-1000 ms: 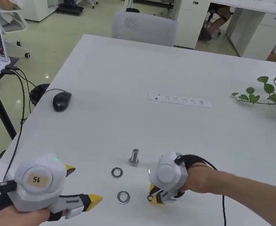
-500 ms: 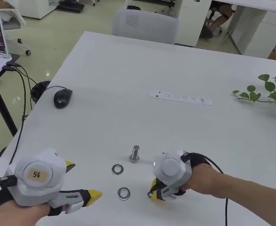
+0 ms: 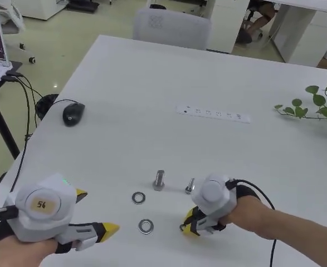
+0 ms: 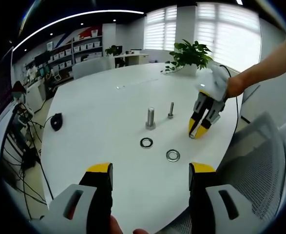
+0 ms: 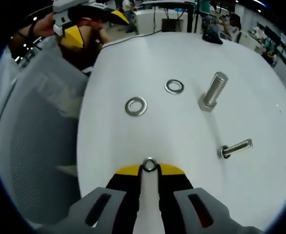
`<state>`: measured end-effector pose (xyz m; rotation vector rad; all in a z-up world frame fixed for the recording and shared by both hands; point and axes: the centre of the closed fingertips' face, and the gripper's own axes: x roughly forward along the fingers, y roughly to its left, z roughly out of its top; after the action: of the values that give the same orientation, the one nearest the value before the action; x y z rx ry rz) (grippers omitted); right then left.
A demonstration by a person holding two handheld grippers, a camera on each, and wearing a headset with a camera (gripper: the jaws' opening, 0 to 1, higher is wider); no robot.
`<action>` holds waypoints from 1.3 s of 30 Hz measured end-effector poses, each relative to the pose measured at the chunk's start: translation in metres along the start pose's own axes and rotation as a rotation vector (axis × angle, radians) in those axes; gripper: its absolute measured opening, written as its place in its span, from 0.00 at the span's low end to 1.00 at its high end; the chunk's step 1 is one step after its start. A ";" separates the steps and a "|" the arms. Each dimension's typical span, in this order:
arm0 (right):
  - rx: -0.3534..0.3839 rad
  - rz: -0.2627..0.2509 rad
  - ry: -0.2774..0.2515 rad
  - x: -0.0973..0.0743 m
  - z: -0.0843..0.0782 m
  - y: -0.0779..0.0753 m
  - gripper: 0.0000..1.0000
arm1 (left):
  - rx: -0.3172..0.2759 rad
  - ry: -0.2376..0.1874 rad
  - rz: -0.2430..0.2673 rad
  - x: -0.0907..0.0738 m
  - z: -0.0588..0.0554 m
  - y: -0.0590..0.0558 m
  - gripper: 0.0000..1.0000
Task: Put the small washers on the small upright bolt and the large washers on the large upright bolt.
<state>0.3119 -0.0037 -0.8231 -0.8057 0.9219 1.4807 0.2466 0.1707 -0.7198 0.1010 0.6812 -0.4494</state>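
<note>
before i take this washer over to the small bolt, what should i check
1. Washer held in the right gripper: ok, pinched at the tips.
2. Small bolt upright: ok.
3. Small bolt's top bare: ok, as seen in the left gripper view.
4. Large bolt off the path: ok, it stands to one side of the small bolt.
5. Left gripper out of the way: ok, open and back from both bolts.
6. Held washer is the small size: cannot tell.
</note>
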 end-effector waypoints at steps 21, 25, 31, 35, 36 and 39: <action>0.087 -0.130 -0.036 -0.049 -0.010 -0.052 0.13 | -0.011 -0.003 0.000 0.001 0.000 0.000 0.63; 0.073 -0.161 -0.050 -0.061 0.000 -0.064 0.13 | -0.012 -0.002 -0.001 0.002 -0.002 0.001 0.63; 0.066 -0.197 -0.075 -0.075 0.014 -0.083 0.13 | -0.011 0.001 -0.001 0.001 -0.003 0.001 0.63; 0.059 -0.206 -0.080 -0.077 0.021 -0.090 0.13 | -0.009 0.000 -0.001 0.000 -0.001 0.002 0.63; 0.052 -0.205 -0.078 -0.077 0.023 -0.091 0.13 | -0.009 -0.001 0.000 0.000 -0.001 0.003 0.63; 0.036 -0.201 -0.077 -0.076 0.029 -0.093 0.13 | -0.010 -0.001 0.002 -0.001 -0.001 0.004 0.63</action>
<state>0.4128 -0.0093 -0.7522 -0.7857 0.7841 1.3075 0.2475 0.1745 -0.7201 0.0921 0.6821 -0.4436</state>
